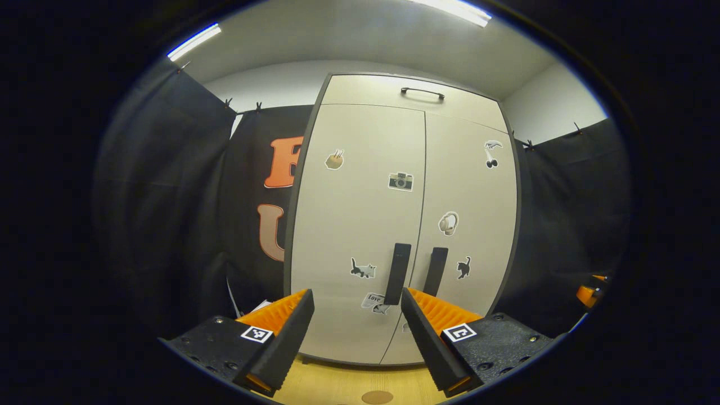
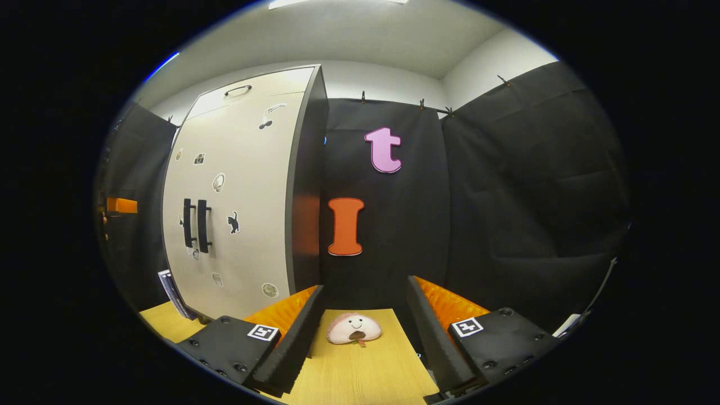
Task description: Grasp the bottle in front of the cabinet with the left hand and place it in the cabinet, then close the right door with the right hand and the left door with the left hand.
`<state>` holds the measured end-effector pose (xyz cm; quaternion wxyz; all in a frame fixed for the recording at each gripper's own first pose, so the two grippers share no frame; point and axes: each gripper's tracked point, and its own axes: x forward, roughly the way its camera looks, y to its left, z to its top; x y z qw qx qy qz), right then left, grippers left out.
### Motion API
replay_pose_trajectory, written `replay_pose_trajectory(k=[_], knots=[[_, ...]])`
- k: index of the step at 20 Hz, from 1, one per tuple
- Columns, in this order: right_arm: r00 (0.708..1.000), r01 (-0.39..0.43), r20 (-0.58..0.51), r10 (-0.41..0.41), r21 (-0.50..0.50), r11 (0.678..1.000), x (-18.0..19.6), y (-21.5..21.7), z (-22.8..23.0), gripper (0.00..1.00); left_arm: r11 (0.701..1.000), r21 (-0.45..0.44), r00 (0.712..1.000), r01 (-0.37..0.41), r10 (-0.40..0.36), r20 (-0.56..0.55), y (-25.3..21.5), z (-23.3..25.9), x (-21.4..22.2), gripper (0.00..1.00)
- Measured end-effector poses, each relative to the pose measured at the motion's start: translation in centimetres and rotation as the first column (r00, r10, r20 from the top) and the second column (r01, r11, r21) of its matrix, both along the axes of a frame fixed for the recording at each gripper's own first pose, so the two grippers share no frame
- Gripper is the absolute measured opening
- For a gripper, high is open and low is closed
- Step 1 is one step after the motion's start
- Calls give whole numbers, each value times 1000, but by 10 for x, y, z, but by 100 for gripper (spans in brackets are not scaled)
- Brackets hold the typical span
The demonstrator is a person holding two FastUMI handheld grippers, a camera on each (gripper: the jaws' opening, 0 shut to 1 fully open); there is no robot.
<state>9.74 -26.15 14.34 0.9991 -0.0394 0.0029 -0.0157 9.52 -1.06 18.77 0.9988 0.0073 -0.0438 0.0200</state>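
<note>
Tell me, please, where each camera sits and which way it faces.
Left gripper view: rides the left tool, facing the cabinet front squarely, both doors shut; its open fingers show.
Right gripper view: rides the right tool, right of the cabinet, facing the cloth wall over a plush toy; open fingers show.
Shared: the cabinet and its door handles.

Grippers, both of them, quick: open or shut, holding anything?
Left gripper: jaws open, holding nothing, facing the closed cream two-door cabinet.
Right gripper: jaws open, holding nothing, above the light wooden table.
</note>
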Motion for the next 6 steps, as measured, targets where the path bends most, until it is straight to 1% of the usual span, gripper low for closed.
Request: replay_pose_trajectory(k=[1, 2, 6], knots=[[1000, 0, -1, 0, 0, 1000, 0, -2, 0, 96, 1000, -1, 1000, -11, 11, 8, 2, 2, 0, 97], [1000, 3, -1, -3, -1, 1000, 0, -4, 0, 96, 1000, -6, 1000, -19, 20, 17, 3, 4, 0, 95], [1000, 15, 4, -15, -3, 1000, 1, -11, 3, 96, 1000, -7, 999, -28, 28, 28, 4, 8, -2, 95]])
